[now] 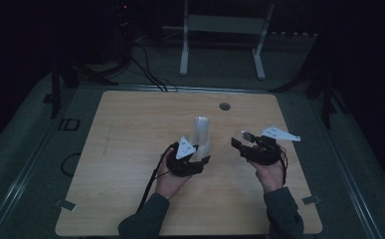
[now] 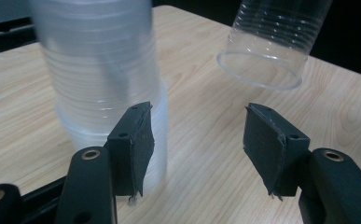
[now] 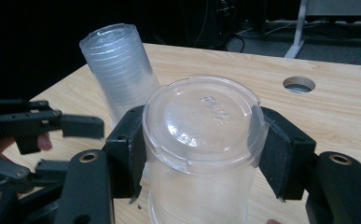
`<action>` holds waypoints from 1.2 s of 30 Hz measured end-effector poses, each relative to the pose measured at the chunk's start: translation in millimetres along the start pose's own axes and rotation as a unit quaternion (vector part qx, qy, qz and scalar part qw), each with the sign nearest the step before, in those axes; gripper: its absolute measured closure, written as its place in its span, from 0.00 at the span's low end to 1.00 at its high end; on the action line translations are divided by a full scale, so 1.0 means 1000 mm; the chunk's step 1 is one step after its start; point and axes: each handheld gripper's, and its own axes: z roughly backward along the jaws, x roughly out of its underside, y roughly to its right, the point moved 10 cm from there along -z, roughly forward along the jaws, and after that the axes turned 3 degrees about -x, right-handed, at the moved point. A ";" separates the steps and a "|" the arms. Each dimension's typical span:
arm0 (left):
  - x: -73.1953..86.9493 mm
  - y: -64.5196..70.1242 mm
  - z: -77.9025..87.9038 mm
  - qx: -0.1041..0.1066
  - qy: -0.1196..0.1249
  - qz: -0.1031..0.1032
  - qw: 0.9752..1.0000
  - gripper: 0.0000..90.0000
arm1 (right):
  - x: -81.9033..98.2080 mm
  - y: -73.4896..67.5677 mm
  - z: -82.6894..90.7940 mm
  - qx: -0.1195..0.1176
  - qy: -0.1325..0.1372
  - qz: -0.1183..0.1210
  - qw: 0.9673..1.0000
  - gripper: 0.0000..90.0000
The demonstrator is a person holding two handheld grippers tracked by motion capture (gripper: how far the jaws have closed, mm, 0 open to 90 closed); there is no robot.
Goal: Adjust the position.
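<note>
Jaws of the right gripper point(image 3: 201, 154) pinch a single clear plastic cup point(image 3: 201, 154) from both sides, the pads pressing its wall just under the base. That cup is held off the desk point(image 1: 130, 149) with its flat bottom turned toward the gripper's camera and its open mouth facing away and downward, so its long axis lies tilted rather than upright. Raised lettering is moulded into the base, but it is too faint to read. In the left gripper view the same cup point(image 2: 274, 42) hangs above the wood, rim toward the desk and well apart from the jaws there.

Jaws of the left gripper point(image 2: 197, 144) stand spread, with bare wood between the pads and nothing pinched. One pad sits just beside the foot of the stack of cups point(image 2: 99, 70), which rises at that side of the gap; whether pad and stack touch cannot be told. The stack stands on the desk with its long axis nearly upright, leaning slightly, closed bottoms at the top, rims down. From above, the stack point(image 1: 201, 134) is just beyond the left gripper point(image 1: 200, 157), and the right gripper point(image 1: 242, 142) with its cup point(image 1: 240, 135) is near the stack on the other side.

Farther from the stack, a round hole point(image 1: 224, 106) is cut in the desk near its far edge.
</note>
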 end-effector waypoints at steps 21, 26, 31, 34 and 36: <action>-0.007 0.018 -0.015 -0.001 -0.008 -0.012 1.000 0.32 | 0.006 -0.007 -0.006 -0.010 -0.001 -0.005 1.000 0.44; -0.008 0.020 -0.017 0.000 -0.008 -0.011 1.000 0.32 | 0.008 -0.009 -0.008 -0.012 -0.002 -0.006 1.000 0.44; -0.010 0.028 -0.020 0.012 -0.006 -0.022 1.000 0.31 | 0.010 -0.013 -0.010 -0.016 -0.003 -0.008 1.000 0.44; -0.011 0.032 -0.022 0.012 -0.006 -0.027 1.000 0.29 | 0.011 -0.015 -0.011 -0.019 -0.003 -0.007 1.000 0.44; -0.013 0.034 -0.023 0.014 -0.002 -0.026 1.000 0.29 | 0.011 -0.016 -0.011 -0.020 -0.003 -0.007 1.000 0.44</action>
